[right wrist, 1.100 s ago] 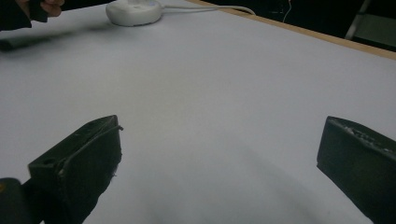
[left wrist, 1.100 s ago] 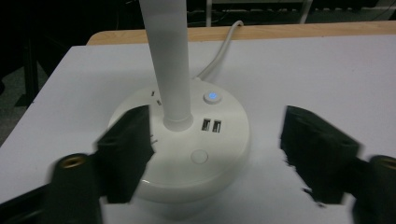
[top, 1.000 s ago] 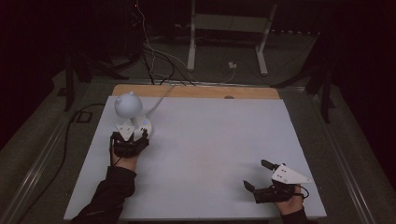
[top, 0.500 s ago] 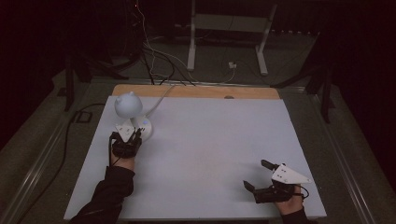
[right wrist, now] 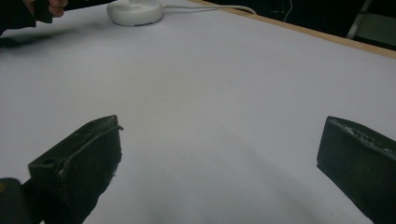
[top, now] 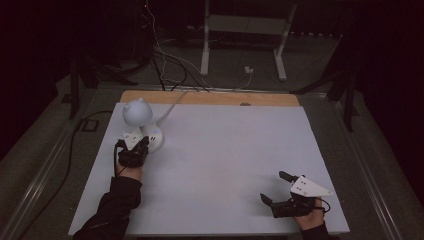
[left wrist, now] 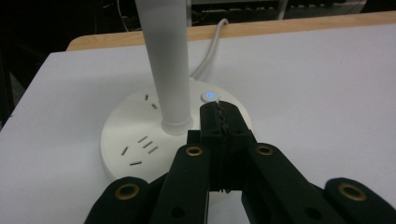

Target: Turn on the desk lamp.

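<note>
Dark floor surrounds a white table [top: 225, 165] with a wooden strip along its far edge. Toward the table's far left corner stands a white lamp [top: 138, 114]: a round base [left wrist: 135, 140] with socket slots, an upright white post [left wrist: 167, 60] and a rounded head. On the base, right of the post, a small button [left wrist: 208, 95] glows blue, and a white cord [left wrist: 212, 46] runs from the base off the far edge. The left gripper [left wrist: 218, 116] sits at the near side of the base, jaws pressed together with nothing between them, their tips over the base just short of the button. The right gripper [top: 280, 189] rests well apart from the lamp, near the table's near right corner, jaws spread wide over bare tabletop
</note>
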The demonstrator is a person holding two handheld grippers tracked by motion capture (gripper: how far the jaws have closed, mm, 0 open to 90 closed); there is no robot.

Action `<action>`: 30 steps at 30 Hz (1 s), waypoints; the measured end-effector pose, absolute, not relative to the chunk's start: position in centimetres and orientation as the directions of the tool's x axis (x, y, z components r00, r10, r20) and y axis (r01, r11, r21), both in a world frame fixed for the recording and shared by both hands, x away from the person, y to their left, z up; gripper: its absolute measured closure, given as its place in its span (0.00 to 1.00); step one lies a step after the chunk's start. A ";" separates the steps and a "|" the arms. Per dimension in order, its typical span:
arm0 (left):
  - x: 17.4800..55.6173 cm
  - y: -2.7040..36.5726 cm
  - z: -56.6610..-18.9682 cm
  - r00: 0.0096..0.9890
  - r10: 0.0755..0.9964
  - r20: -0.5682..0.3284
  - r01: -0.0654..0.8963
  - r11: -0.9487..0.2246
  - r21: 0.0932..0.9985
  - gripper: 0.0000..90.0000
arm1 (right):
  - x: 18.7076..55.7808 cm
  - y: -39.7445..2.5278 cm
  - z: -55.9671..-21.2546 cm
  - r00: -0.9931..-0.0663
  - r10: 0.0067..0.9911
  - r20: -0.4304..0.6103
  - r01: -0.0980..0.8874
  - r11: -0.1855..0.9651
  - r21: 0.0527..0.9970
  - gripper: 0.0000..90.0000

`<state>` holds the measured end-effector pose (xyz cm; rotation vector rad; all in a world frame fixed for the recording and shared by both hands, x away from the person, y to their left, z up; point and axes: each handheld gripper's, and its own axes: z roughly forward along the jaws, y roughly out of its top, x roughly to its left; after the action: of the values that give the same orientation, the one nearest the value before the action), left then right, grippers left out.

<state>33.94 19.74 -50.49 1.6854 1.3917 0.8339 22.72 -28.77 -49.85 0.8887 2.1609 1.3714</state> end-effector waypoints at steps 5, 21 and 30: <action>34.2 19.9 -50.8 0.184 0.983 0.004 0.467 -0.091 0.880 1.00 | 22.7 -28.8 -49.9 -0.704 0.710 -0.016 0.288 0.305 0.908 0.00; 34.7 20.1 -51.7 0.184 0.983 -0.016 0.513 -0.082 0.855 1.00 | 22.7 -28.8 -49.8 -0.703 0.711 -0.015 0.287 0.303 0.908 0.00; 35.0 20.2 -52.1 0.178 0.984 -0.015 0.526 -0.082 0.847 1.00 | 22.7 -28.8 -49.8 -0.702 0.712 -0.017 0.286 0.304 0.909 0.00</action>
<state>35.01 20.20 -52.12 1.7128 1.4430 0.7815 22.69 -28.81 -49.81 0.8887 2.1585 1.3740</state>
